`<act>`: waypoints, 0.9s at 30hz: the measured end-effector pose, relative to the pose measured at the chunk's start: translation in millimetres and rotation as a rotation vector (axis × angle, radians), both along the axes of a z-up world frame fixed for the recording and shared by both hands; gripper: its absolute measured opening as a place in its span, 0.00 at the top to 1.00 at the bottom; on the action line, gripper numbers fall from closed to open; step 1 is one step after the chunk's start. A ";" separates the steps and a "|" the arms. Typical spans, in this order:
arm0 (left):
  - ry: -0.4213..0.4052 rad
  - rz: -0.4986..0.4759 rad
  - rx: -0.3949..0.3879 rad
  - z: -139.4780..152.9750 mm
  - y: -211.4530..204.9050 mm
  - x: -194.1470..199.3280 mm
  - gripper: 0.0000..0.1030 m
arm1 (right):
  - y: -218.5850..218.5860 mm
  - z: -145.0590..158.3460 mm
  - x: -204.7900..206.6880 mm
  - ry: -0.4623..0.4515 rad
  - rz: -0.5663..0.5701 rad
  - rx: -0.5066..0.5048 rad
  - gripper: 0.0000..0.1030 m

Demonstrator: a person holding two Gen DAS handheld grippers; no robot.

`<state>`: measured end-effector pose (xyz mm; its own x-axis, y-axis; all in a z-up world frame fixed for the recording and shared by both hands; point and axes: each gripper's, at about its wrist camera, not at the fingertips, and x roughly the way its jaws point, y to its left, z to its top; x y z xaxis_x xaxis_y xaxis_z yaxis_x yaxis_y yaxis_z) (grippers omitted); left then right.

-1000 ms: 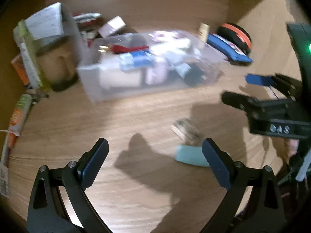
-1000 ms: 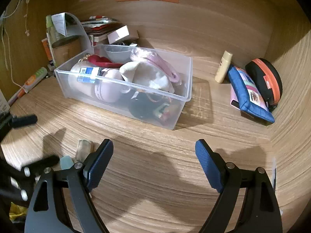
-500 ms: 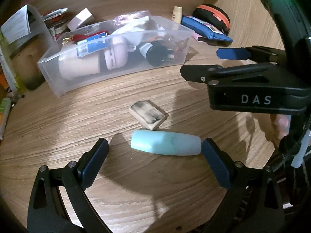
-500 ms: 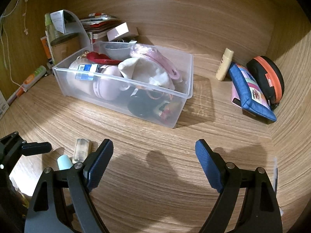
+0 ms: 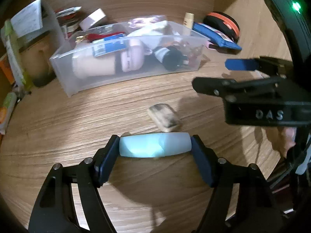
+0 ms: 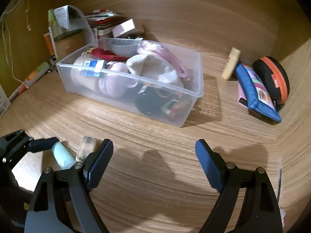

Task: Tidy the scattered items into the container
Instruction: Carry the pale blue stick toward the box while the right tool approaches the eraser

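A pale blue tube (image 5: 155, 147) lies crosswise on the wooden desk. My left gripper (image 5: 155, 142) is closing on it, and its blue pads touch both ends of the tube. Just beyond the tube lies a small smudged eraser-like block (image 5: 165, 119). The clear plastic container (image 5: 116, 75), holding several items, stands farther back. My right gripper (image 6: 154, 155) hovers open over bare desk with nothing between its fingers, to the right of the tube (image 6: 62, 155) and the block (image 6: 87, 149). The container (image 6: 194, 93) is ahead of it.
A blue pouch (image 6: 254, 91), a black and orange case (image 6: 274, 77) and a small cream bottle (image 6: 231, 63) sit by the right wall. A curved stand with papers (image 6: 66, 31), books and a long tube (image 6: 33, 75) crowd the back left.
My left gripper swung from the container toward the tube, then closed in until its jaws narrowed onto the tube's ends. The right gripper stayed open and almost still.
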<state>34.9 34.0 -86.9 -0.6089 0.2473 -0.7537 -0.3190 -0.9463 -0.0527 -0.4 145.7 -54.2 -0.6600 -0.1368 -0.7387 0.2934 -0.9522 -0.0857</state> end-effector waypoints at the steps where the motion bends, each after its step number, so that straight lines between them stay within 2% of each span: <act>1: 0.000 0.012 0.002 0.1 -3.2 0.6 0.29 | -2.1 -0.5 0.5 -0.004 0.008 -0.002 0.18; 6: -0.001 0.086 0.031 2.5 -26.3 -1.0 0.29 | -16.2 -3.2 3.7 -0.018 0.062 -0.012 0.18; 16: 0.058 0.217 0.033 16.9 -68.7 -5.9 0.29 | -51.5 -11.2 13.9 -0.004 0.185 0.003 0.21; 18: 0.070 0.225 0.034 19.4 -71.5 -6.5 0.29 | -57.2 -13.7 14.2 -0.014 0.205 0.013 0.30; 20: 0.081 0.229 0.031 21.3 -72.3 -7.3 0.29 | -62.3 -18.1 12.4 -0.042 0.226 0.022 0.44; 22: 0.090 0.231 0.032 23.2 -72.3 -7.2 0.29 | -64.9 -21.4 10.6 -0.059 0.235 0.025 0.47; 25: 0.101 0.229 0.041 25.7 -72.3 -7.2 0.29 | -68.0 -25.8 9.6 -0.081 0.246 0.031 0.63; 27: 0.105 0.229 0.044 27.0 -72.3 -8.4 0.29 | -68.3 -27.2 9.3 -0.094 0.255 0.024 0.67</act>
